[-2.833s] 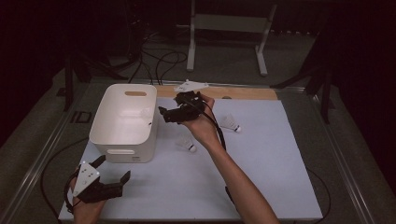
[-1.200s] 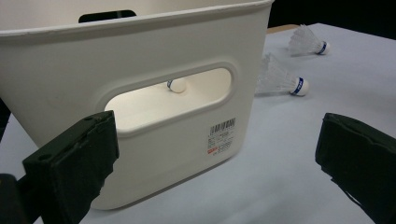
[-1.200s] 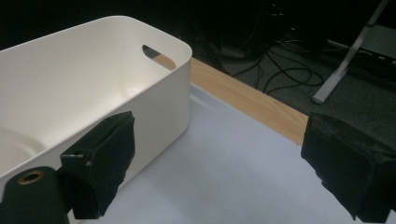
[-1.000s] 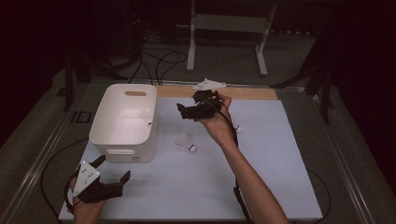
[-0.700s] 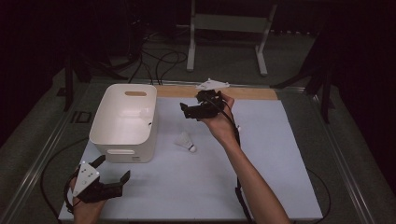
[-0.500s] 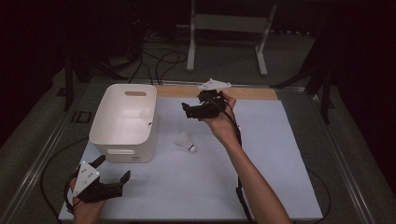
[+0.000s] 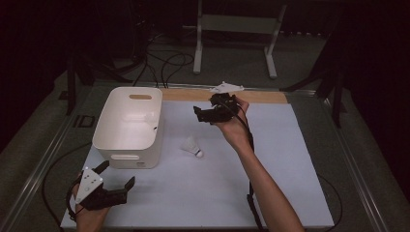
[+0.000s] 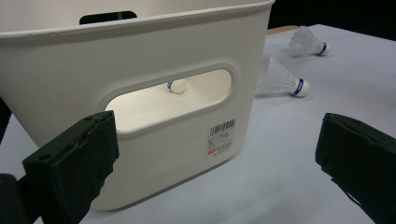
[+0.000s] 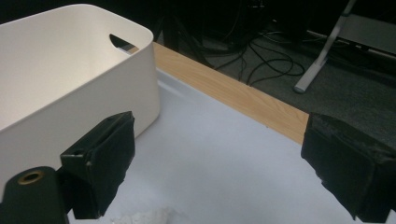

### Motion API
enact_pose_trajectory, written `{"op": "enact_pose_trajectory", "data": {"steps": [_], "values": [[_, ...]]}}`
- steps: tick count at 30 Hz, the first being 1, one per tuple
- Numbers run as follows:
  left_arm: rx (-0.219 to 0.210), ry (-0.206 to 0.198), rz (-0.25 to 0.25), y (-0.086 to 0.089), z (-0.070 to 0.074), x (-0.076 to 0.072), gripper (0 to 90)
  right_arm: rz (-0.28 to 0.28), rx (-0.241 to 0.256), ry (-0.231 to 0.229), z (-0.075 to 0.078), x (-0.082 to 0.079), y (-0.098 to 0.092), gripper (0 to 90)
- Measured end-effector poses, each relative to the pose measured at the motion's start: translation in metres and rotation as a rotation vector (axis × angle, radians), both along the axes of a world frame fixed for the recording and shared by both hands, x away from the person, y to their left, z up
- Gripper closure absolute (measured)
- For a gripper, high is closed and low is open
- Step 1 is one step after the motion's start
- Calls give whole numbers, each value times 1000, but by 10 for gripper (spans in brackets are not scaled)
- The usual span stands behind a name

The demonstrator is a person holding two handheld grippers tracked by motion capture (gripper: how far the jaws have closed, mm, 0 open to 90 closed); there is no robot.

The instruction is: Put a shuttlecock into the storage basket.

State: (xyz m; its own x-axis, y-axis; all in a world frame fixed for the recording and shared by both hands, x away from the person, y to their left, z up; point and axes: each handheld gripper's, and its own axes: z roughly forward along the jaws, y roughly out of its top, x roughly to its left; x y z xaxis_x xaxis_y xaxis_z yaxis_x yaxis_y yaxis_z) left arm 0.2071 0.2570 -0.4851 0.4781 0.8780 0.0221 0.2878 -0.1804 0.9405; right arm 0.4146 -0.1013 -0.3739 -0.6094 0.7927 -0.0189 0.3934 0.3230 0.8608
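High view: the right gripper (image 7: 203, 116) is held above the far half of the white table cover (image 7: 290, 183), to the right of the white bin (image 7: 128, 126) and clear of it. Its jaws stand open and hold nothing. A shuttlecock (image 7: 192, 146) lies on its side on the cover, just beside the bin's right wall and nearer the person than the right gripper, apart from both. The left gripper (image 7: 116, 186) rests low at the near left corner of the cover, just in front of the bin's near wall, jaws spread and empty. A strip of bare wood (image 7: 193, 94) runs along the far edge of the table.

Left gripper view: both black jaws stand wide apart with nothing between them. They face the bin's near wall (image 8: 140, 70), which carries a handle slot and a barcode label (image 8: 222, 137). Through the slot, the cork tip of a shuttlecock inside the bin (image 8: 176, 86) is visible. Two more shuttlecocks lie on the cover to the right of the bin, one near it (image 8: 280, 79) and one farther off (image 8: 306, 43).

Right gripper view: the jaws are wide open and empty, above the cover. The bin's corner (image 9: 93, 60) lies to the left. White feathers (image 9: 144, 217) show at the bottom edge, below the jaws and untouched.
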Motion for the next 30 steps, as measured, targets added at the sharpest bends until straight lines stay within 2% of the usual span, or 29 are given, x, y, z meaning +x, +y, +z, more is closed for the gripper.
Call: {"op": "enact_pose_trajectory", "data": {"steps": [30], "values": [[2, 1, -2, 0, 0, 0, 0, -72, -36, 26, -13, 12, -28, 97]]}}
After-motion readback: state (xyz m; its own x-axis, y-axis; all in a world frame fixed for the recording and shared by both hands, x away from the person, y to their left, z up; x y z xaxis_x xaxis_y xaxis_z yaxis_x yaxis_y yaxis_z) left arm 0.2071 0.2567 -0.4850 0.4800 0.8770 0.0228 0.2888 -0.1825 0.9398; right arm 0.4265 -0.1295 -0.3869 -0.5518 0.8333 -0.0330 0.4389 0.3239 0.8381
